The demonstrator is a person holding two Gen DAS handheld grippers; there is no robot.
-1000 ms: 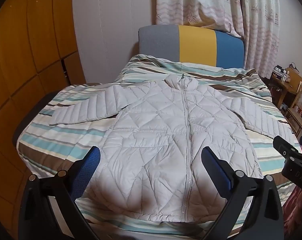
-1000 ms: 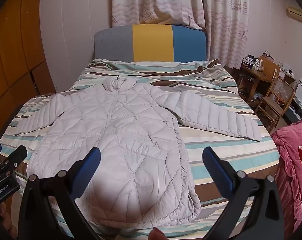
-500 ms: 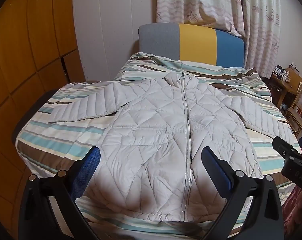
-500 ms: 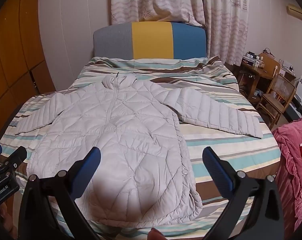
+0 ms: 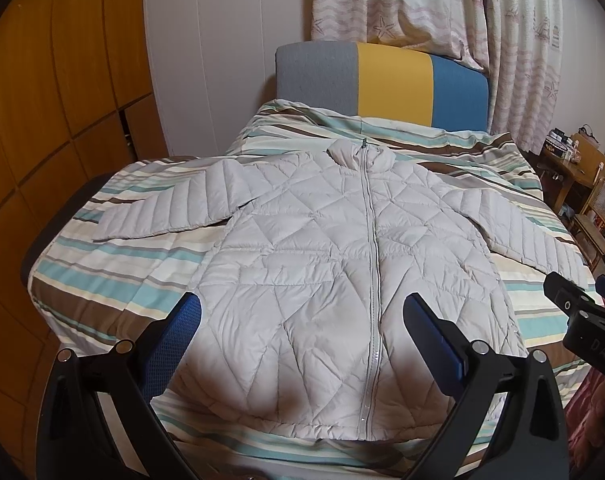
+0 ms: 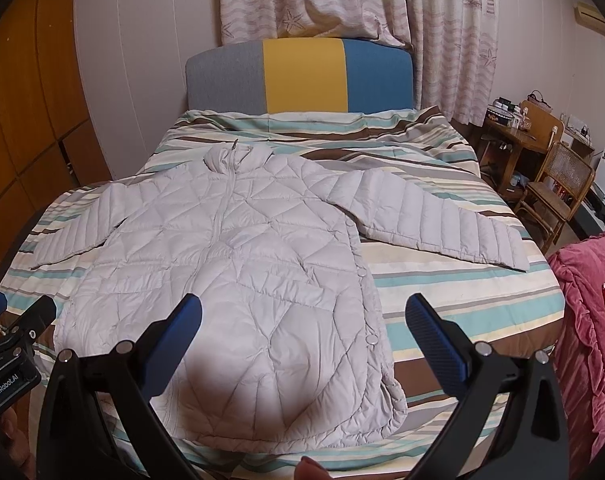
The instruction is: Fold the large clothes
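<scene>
On the striped bed (image 5: pixel 114 280), pale quilted jacket (image 5: pixel 322 264) flat, zipped, collar toward headboard (image 5: pixel 394 80), sleeves spread sideways, left gripper (image 5: pixel 302 340) and right gripper (image 6: pixel 302 340) both jaws apart, holding nothing.

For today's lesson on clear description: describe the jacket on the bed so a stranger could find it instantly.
Find the bed with the grey, yellow and blue headboard and the striped cover. Spread flat across it, front up, lies a pale grey quilted puffer jacket, zipped shut, sleeves out to both sides. It is the only plain, unstriped item on the bed.
</scene>
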